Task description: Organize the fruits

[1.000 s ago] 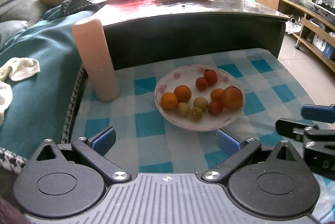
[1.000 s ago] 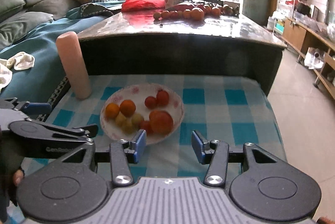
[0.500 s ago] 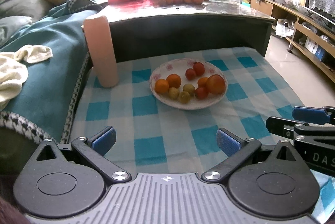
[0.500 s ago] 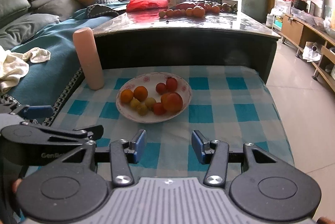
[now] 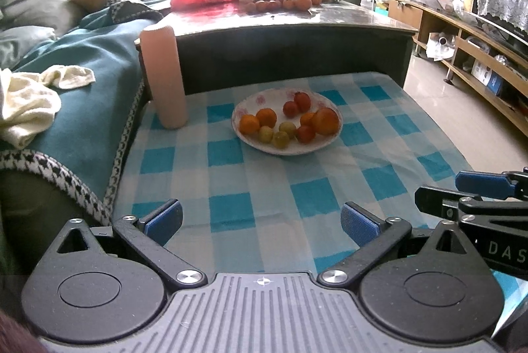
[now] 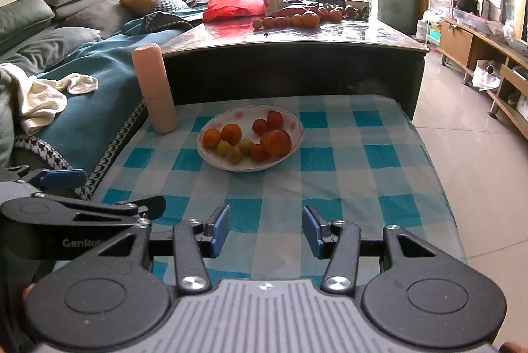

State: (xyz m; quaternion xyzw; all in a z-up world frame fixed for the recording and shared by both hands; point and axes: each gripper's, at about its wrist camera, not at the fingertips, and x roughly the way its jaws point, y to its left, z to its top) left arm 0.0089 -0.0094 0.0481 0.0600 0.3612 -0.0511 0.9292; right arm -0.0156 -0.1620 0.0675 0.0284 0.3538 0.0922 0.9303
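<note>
A white flowered plate sits on the blue checked cloth, holding several fruits: two oranges, small yellow fruits, red tomatoes and a large red-orange tomato. My left gripper is open and empty, well short of the plate. My right gripper is open and empty, also back from the plate. Each gripper shows at the edge of the other's view.
A pink cylinder stands upright left of the plate. A dark coffee table behind carries a row of more fruit, a red bag and a can. A sofa with teal blanket and white cloth lies left.
Both grippers have pulled back from the plate, which now looks smaller and farther. Both stay open and empty. The fruits have not moved.
</note>
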